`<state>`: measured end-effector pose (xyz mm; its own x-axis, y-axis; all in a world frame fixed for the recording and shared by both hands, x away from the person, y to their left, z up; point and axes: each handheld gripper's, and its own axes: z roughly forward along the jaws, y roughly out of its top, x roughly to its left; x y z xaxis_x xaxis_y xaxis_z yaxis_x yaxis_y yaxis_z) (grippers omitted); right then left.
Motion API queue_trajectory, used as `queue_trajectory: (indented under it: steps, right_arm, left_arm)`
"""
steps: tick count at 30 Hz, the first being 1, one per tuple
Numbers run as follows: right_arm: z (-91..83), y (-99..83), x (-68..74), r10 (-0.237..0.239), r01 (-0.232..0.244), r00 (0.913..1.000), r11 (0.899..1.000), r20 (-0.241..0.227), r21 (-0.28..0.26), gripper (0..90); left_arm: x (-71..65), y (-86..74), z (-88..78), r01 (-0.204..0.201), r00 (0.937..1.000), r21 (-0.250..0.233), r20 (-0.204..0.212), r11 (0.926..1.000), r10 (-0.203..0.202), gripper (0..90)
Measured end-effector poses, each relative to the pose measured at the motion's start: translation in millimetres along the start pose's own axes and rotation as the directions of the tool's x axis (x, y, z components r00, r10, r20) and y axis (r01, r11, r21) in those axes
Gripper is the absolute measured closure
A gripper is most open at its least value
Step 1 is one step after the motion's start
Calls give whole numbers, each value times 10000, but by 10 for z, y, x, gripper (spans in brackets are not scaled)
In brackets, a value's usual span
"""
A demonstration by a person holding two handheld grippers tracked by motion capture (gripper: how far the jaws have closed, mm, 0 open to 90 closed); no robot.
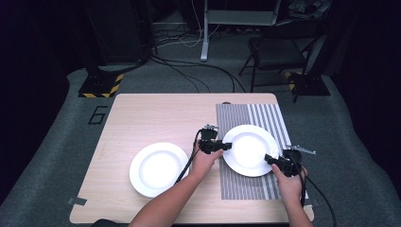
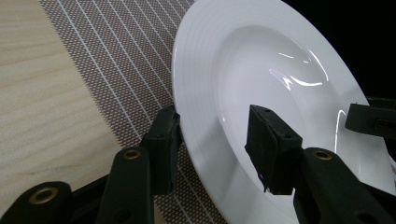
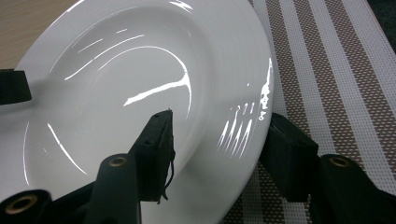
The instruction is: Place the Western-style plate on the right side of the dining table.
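plate [image 1: 249, 149] on striped mat [image 1: 272, 118] | left gripper [image 1: 222, 146] clamps its left rim, one jaw under, one over | right gripper [image 1: 270, 159] clamps its right rim likewise | second plate [image 1: 158, 169] left of mat, on table [image 1: 142, 113]

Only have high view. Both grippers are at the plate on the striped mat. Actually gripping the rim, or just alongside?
Observer: Left gripper straddles the plate rim, one jaw under the edge, one over the well, seemingly pinching.
Operator: Right one?
Observer: Right gripper does the same on the opposite rim, outer jaw low beside the striped mat.
Operator: Rim damaged?
Observer: No chips on the stretches I see, only glare streaks on the glaze.
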<state>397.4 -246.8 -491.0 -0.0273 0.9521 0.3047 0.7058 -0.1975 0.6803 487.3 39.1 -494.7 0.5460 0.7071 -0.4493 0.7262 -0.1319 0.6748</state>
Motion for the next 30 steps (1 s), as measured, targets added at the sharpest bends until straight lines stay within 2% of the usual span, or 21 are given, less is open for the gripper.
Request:
queue_trajectory:
  steps: [11,15,20,24,30]
  right_arm:
    - [26,58,-50,5,-5,10000,10000,51,-60,458]
    - [25,87,-68,-2,3,10000,10000,96,-83,458]
    - [34,111,-92,-37,38,9999,9999,129,-93,458]
    - [46,127,-143,-41,43,9997,10000,228,-51,461]
    - [71,145,-198,-110,112,9994,9999,317,-67,465]
  left_arm:
    - [12,18,87,-122,9999,144,-21,9998,122,547]
    - [6,43,107,-21,10000,63,90,10000,20,547]
    - [-4,49,145,-11,10000,105,14,9999,11,547]
    - [-25,74,185,-162,9998,172,134,9997,159,547]
    - [-47,102,225,-283,9996,176,80,9994,281,547]
